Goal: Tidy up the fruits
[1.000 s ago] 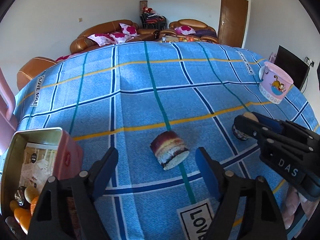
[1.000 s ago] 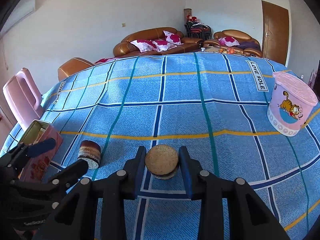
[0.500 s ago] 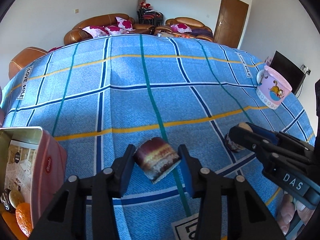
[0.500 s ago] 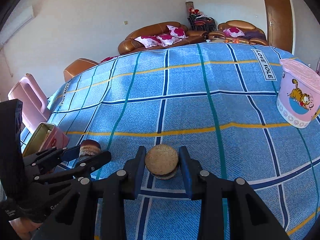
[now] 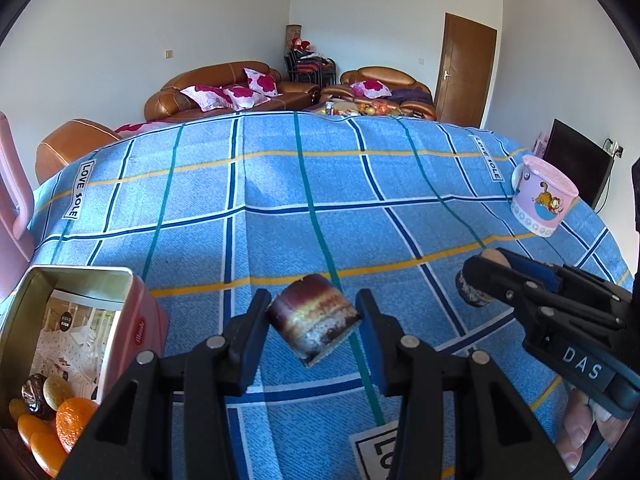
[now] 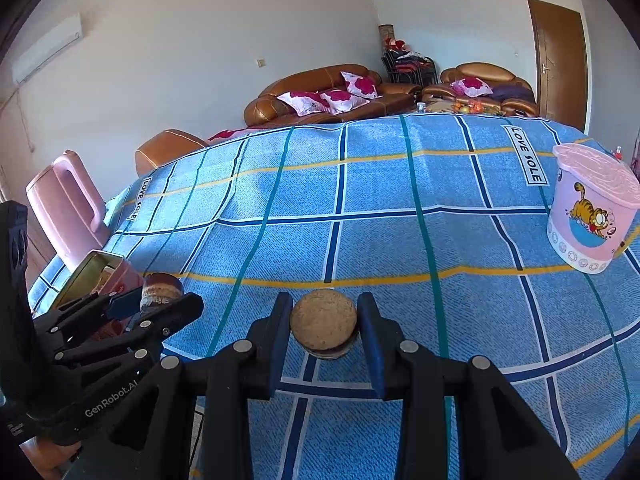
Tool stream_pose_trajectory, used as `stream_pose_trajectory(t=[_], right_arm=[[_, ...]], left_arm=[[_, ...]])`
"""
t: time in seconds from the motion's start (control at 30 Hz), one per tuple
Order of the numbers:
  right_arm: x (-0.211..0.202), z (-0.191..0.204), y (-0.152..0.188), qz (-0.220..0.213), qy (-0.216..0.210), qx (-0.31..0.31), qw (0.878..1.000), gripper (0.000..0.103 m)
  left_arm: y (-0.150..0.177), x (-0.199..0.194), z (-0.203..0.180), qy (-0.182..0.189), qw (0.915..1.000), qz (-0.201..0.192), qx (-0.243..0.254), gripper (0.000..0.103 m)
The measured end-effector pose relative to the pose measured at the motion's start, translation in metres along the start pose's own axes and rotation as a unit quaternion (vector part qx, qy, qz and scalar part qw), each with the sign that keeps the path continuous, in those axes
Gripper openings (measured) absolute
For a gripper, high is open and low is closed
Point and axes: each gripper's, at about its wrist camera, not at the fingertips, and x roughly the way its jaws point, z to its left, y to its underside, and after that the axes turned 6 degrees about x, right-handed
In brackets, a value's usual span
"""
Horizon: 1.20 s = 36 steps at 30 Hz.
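Note:
My left gripper (image 5: 314, 322) is shut on a layered brown cake piece (image 5: 313, 321) and holds it tilted just above the blue checked tablecloth (image 5: 280, 208). My right gripper (image 6: 323, 330) is shut on a round tan sandwich biscuit (image 6: 323, 323), also seen from the left wrist (image 5: 478, 285). An open pink tin (image 5: 76, 320) at the left holds orange fruits (image 5: 72, 418), a dark round piece and a pale one. The left gripper with the cake shows in the right wrist view (image 6: 160, 290) beside the tin (image 6: 100, 270).
A pink lidded Garfield tub (image 6: 592, 220) stands at the table's right side, also in the left wrist view (image 5: 544, 200). A pink chair (image 6: 68, 204) stands at the left edge. Brown sofas (image 5: 224, 92) and a door lie beyond the table.
My left gripper closed on the cake piece and lifted it off the cloth, tilting it. My right gripper stayed shut on the biscuit and rose slightly.

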Motion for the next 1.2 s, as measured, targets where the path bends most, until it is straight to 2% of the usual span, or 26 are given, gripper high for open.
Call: stream_pose_trajectory(t=[0.47,1.2], right_arm=[[-0.016,0.005,0.002,-0.043,0.000,-0.015,0.999,0.035],[-0.032,0.005,0.005,-0.084,0.003,-0.018,0.996,0.035]], left_arm=[[0.003,-0.010,0.001,-0.010,0.9996,-0.026,-0.006,0.045],[0.005,-0.020,0.007,-0.018,0.9984,-0.050,-0.022,0.045]])
